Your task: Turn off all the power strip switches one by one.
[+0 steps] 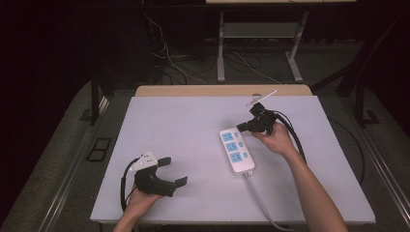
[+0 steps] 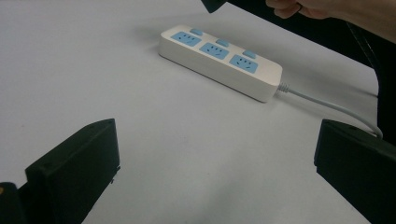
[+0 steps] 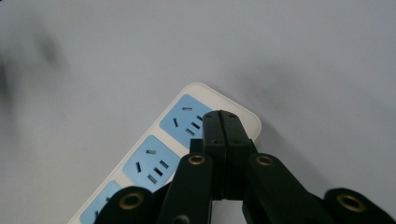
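1. Closest to the lens, the right gripper [image 3: 223, 116] has its two black jaws pressed flat together, clenched on nothing, tips hovering over the end of the power strip [image 3: 154, 158].
2. Beneath those tips sits the end blue socket [image 3: 186, 119], with two more blue sockets running back along the white body toward the bottom left of the right gripper view.
3. From above, the power strip [image 1: 237, 150] lies right of the middle of the white table [image 1: 183, 125], its grey cord [image 1: 263, 203] trailing toward the near edge.
4. The right gripper [image 1: 241, 127] comes in at the far end of the strip, the hand [image 1: 275, 137] just beside it; whether the tips touch the strip, I can't tell.
5. Over to the left gripper [image 1: 171, 171]: jaws spread wide, released, nothing between them, held low near the front-left part of the table and well apart from the strip.
6. In the left gripper view, the strip [image 2: 219, 60] lies beyond the open jaws, three small blue switches along its far side.
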A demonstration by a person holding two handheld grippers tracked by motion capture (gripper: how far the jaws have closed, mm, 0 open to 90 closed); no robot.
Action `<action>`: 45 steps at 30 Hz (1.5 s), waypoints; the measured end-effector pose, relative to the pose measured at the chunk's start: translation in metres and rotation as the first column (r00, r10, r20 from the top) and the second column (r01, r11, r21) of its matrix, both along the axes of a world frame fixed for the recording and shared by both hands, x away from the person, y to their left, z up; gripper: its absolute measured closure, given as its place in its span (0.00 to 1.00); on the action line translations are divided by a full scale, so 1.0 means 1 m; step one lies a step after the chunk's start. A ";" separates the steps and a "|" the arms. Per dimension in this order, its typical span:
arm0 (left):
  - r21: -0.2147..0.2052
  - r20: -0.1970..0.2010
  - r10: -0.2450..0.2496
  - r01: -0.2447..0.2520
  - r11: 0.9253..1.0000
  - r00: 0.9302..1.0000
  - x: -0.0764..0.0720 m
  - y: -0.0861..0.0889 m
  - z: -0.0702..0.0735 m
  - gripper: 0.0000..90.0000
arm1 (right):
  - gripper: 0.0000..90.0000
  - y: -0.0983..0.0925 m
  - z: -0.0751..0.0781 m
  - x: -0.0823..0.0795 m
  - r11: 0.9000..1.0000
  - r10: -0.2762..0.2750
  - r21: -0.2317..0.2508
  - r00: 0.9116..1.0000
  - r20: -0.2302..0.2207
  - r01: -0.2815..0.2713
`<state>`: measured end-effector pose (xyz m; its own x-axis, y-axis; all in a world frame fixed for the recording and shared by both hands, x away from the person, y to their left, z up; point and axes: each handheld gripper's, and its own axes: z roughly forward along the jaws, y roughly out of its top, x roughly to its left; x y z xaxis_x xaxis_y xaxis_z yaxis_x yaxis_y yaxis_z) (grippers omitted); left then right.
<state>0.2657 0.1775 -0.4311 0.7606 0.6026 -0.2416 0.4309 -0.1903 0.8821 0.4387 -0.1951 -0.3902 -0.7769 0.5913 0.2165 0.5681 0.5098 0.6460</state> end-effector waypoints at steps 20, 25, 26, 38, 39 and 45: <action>-0.001 0.001 -0.011 0.011 1.000 1.000 -0.001 -0.003 0.000 0.00 | 0.43 -0.059 0.025 -0.043 0.982 -0.181 0.071 0.982 0.047 0.177; -0.002 0.001 -0.010 0.010 1.000 1.000 -0.001 -0.003 0.000 0.00 | 0.22 -0.068 0.025 -0.056 0.968 -0.237 0.092 0.971 0.039 0.232; -0.002 0.002 -0.010 0.010 1.000 1.000 -0.001 -0.003 0.000 0.00 | 0.21 -0.070 0.025 -0.059 0.966 -0.243 0.093 0.969 0.037 0.239; -0.010 0.005 -0.003 0.004 1.000 1.000 -0.003 -0.002 0.001 0.00 | 0.00 -0.088 0.017 -0.100 0.950 -0.280 0.155 0.959 0.031 0.272; -0.010 0.007 -0.003 0.003 1.000 1.000 -0.003 -0.002 0.001 0.00 | 0.01 -0.089 0.016 -0.102 0.950 -0.278 0.158 0.960 0.031 0.270; -0.011 0.006 0.000 0.000 1.000 1.000 -0.003 -0.001 0.002 0.00 | 0.00 -0.090 0.011 -0.119 0.952 -0.265 0.170 0.963 0.042 0.254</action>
<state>0.2623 0.1763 -0.4292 0.7620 0.5999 -0.2437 0.4255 -0.1803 0.8868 0.3192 -0.2853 -0.3796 -0.6165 0.7356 0.2809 0.6220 0.2362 0.7466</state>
